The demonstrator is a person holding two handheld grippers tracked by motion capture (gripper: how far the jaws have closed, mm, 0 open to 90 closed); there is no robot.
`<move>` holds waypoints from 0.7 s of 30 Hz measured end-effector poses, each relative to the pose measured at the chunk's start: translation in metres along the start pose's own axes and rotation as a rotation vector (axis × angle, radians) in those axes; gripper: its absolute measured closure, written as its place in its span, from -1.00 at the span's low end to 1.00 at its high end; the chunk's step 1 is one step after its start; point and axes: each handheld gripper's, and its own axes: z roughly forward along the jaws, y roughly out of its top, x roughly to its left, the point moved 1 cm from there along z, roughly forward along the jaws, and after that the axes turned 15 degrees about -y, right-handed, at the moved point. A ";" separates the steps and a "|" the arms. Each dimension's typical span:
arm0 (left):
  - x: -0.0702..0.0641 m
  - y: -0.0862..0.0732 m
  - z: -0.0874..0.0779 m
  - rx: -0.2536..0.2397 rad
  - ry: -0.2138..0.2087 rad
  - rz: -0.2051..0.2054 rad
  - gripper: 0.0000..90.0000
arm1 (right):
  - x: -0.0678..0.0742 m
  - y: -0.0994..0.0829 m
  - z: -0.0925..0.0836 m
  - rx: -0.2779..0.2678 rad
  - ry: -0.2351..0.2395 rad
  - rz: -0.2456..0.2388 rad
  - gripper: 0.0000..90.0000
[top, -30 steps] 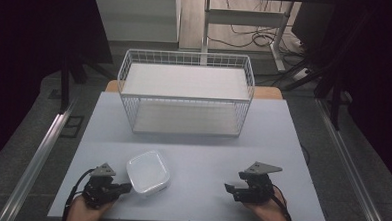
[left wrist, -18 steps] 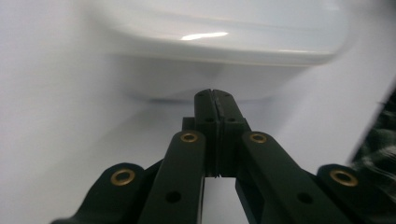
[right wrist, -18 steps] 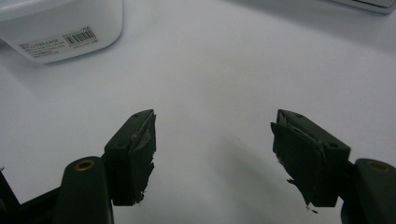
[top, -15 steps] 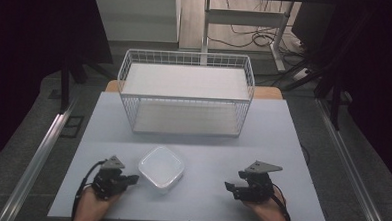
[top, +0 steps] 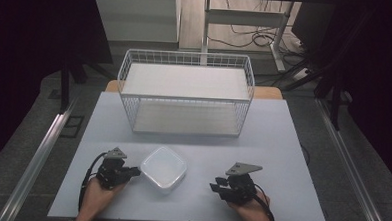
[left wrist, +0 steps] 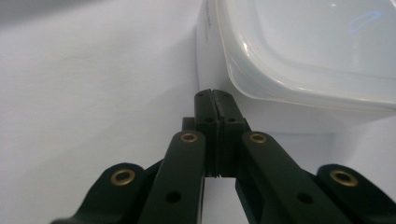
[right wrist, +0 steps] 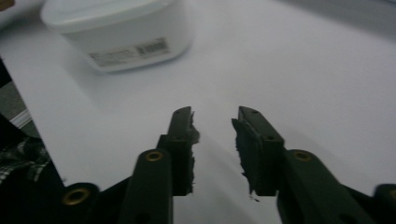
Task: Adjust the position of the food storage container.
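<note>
I count one white lidded plastic container (top: 163, 168), sitting near the front middle of the bench (top: 282, 144), between my two hand-held grippers. One white wire basket (top: 185, 97) stands farther back, well apart from it. The container's printed label (right wrist: 128, 51) is too blurred for me to read, and the left gripper view cuts off most of the lid.

Left hand-held gripper (left wrist: 212, 95): jaws pressed together, nothing between them, tips right at the container's side wall; I can't tell if they touch.

Right hand-held gripper (right wrist: 214, 122): jaws have just been closing, a gap remains, nothing between them, well apart from the container.
</note>
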 end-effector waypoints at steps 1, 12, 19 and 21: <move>-0.004 0.001 0.004 0.006 -0.017 0.006 1.00 | 0.006 0.004 0.004 -0.003 0.028 0.004 0.71; -0.026 0.011 0.033 0.036 -0.098 0.041 1.00 | 0.005 0.011 0.018 0.009 0.057 0.042 0.86; -0.039 0.017 0.053 0.057 -0.145 0.068 1.00 | -0.018 0.015 0.021 -0.003 0.026 0.093 0.91; -0.042 0.019 0.057 0.064 -0.148 0.078 1.00 | -0.023 0.016 0.023 -0.008 0.022 0.103 0.92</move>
